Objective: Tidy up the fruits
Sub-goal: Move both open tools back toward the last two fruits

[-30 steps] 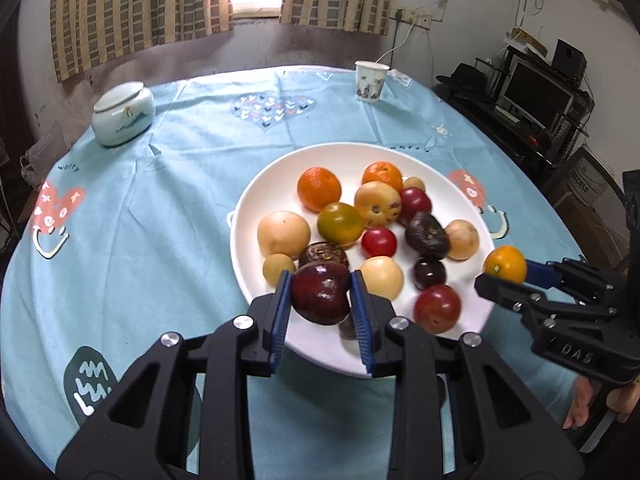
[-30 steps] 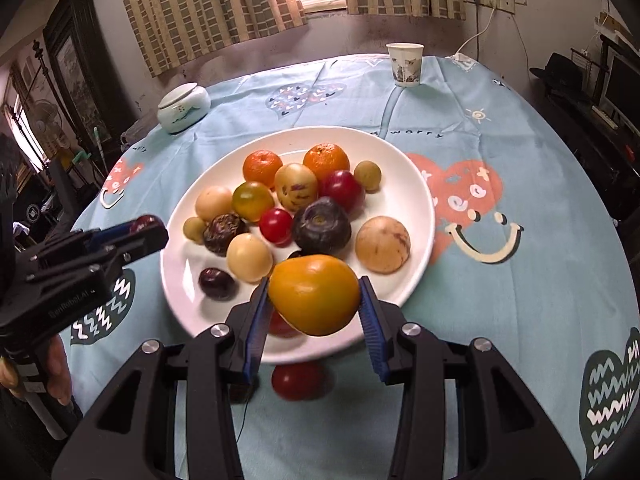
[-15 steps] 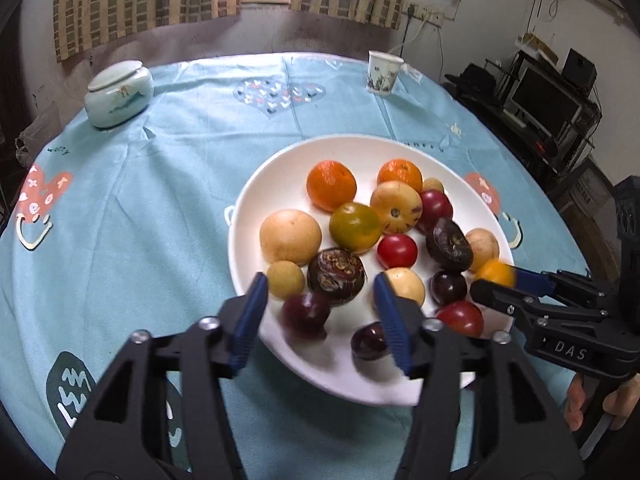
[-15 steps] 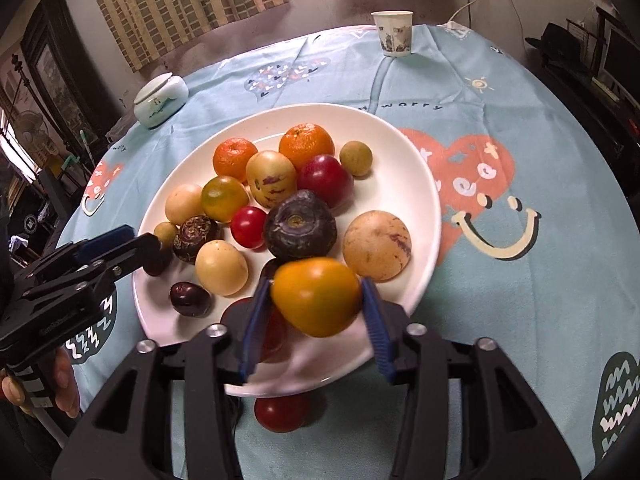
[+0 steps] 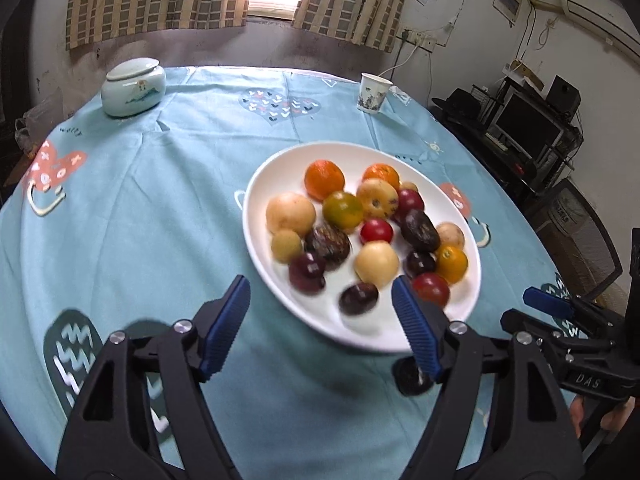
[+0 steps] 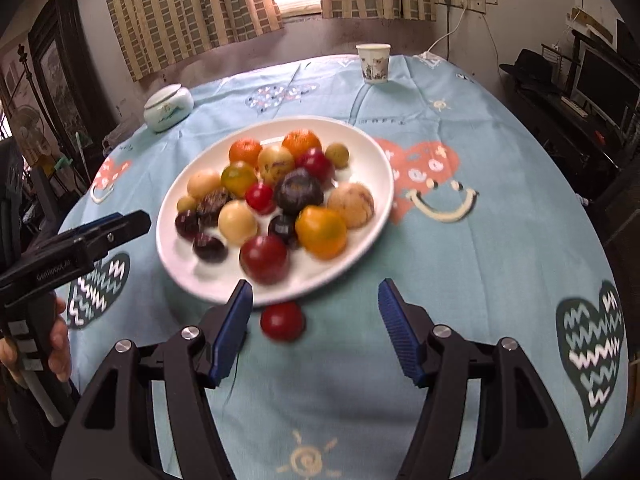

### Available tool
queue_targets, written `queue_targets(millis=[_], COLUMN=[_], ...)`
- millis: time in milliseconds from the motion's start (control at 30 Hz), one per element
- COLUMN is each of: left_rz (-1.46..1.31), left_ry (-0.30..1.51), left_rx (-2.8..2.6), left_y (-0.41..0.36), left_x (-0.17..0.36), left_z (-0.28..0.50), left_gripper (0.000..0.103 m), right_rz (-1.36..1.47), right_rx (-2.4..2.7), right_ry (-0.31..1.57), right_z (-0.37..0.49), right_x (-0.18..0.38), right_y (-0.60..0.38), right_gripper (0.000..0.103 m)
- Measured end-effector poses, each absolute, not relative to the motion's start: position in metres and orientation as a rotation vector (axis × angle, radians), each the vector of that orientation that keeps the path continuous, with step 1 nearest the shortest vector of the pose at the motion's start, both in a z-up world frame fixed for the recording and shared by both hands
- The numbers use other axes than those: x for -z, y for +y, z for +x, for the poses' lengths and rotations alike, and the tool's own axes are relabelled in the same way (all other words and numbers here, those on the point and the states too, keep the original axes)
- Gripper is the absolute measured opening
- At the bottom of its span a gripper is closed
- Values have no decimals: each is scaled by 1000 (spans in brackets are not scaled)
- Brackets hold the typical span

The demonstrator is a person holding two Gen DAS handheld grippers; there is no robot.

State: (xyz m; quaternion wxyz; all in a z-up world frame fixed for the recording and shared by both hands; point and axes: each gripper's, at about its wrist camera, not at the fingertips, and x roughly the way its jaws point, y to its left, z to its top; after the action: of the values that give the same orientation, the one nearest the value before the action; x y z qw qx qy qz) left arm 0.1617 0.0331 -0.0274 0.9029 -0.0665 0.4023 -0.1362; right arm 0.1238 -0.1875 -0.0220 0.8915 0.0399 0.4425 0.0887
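A white plate (image 5: 256,216) on the blue tablecloth holds several fruits: oranges, yellow, red and dark purple ones. My left gripper (image 5: 320,284) hovers at the plate's near rim, jaws opening, nothing between them. A dark red plum (image 5: 307,272) lies on the plate just beyond its fingertips. My right gripper (image 6: 315,286) is back from the plate's near edge, jaws opening and empty. The orange-yellow fruit (image 6: 321,232) rests on the plate ahead of it. A red fruit (image 6: 282,320) lies on the cloth between its fingers' line and the rim. Each view shows the other gripper (image 5: 532,308) (image 6: 128,224) beside the plate.
A lidded ceramic jar (image 5: 133,88) stands at the far left of the round table, a paper cup (image 5: 372,92) at the far right. A desk with a monitor (image 5: 524,128) is beyond the table's right edge. A hand (image 6: 60,344) grips the left tool.
Both grippers opened and drew back from the plate. The dark red plum left the left jaws and the orange-yellow fruit left the right jaws; both now lie on the plate.
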Motion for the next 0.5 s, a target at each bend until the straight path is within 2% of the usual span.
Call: queue_targets(millis=[267, 500], left_rz=[-121, -129], left_ry=[866, 894], left_rx=[302, 278], left_y=[26, 29], left_x=[50, 67], left_z=[112, 110], left_gripper=[83, 83], right_rz=[85, 74], right_rx=[-204, -201], right_ry=[969, 948], right_z=[91, 90], right_x=[44, 54], right_y=[-181, -175], right_gripper=[66, 66])
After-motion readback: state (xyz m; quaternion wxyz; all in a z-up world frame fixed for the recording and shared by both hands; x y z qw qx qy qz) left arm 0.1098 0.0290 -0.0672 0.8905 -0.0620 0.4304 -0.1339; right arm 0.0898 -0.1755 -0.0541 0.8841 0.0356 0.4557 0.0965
